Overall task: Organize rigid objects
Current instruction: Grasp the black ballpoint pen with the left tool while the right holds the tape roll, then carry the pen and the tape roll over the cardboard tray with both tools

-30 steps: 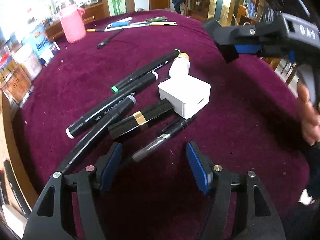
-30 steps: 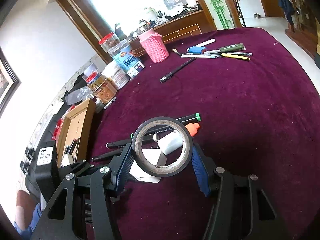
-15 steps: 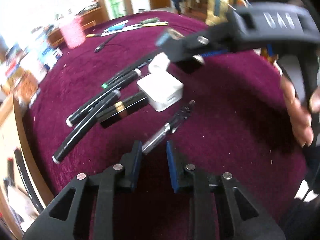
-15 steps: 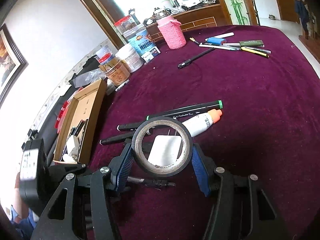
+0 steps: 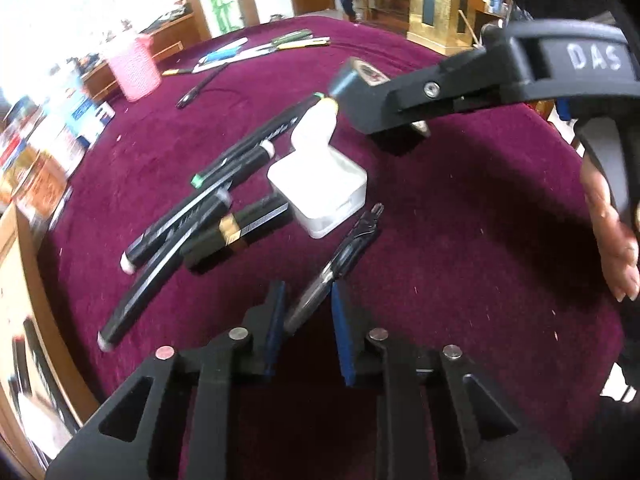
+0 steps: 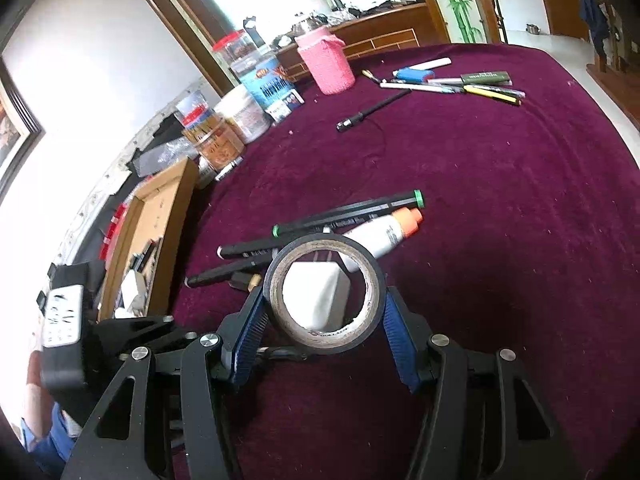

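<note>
My left gripper point(image 5: 307, 312) is shut on the near end of a black and clear pen point(image 5: 340, 264) that lies on the maroon tablecloth point(image 5: 460, 240). My right gripper point(image 6: 324, 312) is shut on a roll of black tape point(image 6: 324, 336) and holds it above the cloth; it also shows in the left wrist view point(image 5: 360, 80). Under the tape lie a white charger block point(image 5: 320, 192), a white glue bottle with an orange cap point(image 6: 384, 236), several black markers point(image 5: 240, 148) and a black and gold tube point(image 5: 236, 232).
A pink knitted cup point(image 6: 326, 62) and several pens point(image 6: 452, 82) lie at the far side. Jars point(image 6: 256, 80) stand along the left edge. An open cardboard box point(image 6: 160, 220) with small items sits left of the table.
My left gripper was open a second ago; it moved onto the pen and shut on it. My right gripper carried the tape over the charger and markers.
</note>
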Demonstrator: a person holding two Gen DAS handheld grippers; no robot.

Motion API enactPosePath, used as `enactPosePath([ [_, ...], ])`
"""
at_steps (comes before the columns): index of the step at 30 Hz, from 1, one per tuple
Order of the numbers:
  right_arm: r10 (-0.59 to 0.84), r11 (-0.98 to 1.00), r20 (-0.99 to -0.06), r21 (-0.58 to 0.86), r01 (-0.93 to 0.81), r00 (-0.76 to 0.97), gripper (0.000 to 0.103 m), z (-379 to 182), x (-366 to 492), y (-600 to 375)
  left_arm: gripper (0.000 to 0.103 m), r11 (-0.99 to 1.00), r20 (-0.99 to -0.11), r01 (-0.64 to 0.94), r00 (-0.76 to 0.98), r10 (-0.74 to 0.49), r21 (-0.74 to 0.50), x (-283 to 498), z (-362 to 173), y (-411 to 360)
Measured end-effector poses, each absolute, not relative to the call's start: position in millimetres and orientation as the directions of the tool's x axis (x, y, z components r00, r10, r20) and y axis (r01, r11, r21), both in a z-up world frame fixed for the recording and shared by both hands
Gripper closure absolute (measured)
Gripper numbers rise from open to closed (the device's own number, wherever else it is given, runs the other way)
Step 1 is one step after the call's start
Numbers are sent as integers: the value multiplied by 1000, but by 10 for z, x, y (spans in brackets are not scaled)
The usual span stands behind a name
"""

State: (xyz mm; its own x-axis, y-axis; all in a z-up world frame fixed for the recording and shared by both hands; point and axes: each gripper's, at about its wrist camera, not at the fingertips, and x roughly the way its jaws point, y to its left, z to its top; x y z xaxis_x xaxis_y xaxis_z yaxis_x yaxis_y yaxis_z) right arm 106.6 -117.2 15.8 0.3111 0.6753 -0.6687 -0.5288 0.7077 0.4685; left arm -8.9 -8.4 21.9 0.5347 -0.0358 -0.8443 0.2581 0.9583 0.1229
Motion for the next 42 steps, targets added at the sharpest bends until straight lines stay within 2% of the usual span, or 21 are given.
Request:
enactPosePath([
  [5, 648, 702, -700, 397, -591, 299, 51, 152, 769, -1118, 83, 970, -849, 232, 526, -59, 76, -397, 278, -40],
  [7, 629, 693, -726, 362, -624, 278, 51, 103, 563, -1091, 83, 959, -868, 279, 486, -97, 49, -482, 262, -109],
  [10, 623, 693, -732, 353, -629, 276, 50, 93, 486, -1107, 80, 939, -866, 312, 499, -30, 147, -503, 191, -264],
  [14, 627, 700, -726, 367, -613, 281, 50, 75, 416, -1209, 78, 914, -846, 348, 533, -10, 209, -422, 173, -372],
  [16, 635, 708, -719, 394, -586, 282, 50, 43, 409, -1293, 77, 914, -846, 365, 531, -45, 180, -368, 172, -347],
  [20, 640, 711, -713, 411, -570, 285, 50, 32, 410, -1355, 79, 928, -857, 370, 488, -167, 30, -199, 171, -159],
  [26, 641, 714, -710, 413, -565, 292, 50, 60, 345, -1405, 93, 950, -842, 310, 506, -185, -22, -320, 179, -57],
  [31, 639, 709, -715, 404, -578, 284, 50, 67, 305, -1331, 93, 959, -832, 270, 510, -217, -84, -398, 165, 121],
  [34, 635, 706, -721, 396, -587, 277, 50, 62, 281, -1256, 93, 965, -835, 250, 512, -201, -79, -412, 167, 163],
  [39, 627, 703, -732, 386, -598, 265, 50, 27, 223, -1128, 92, 960, -848, 278, 517, -116, 38, -439, 155, 18],
  [42, 626, 705, -732, 384, -596, 269, 50, 35, 197, -1108, 92, 963, -832, 266, 545, -108, 48, -462, 140, 14],
])
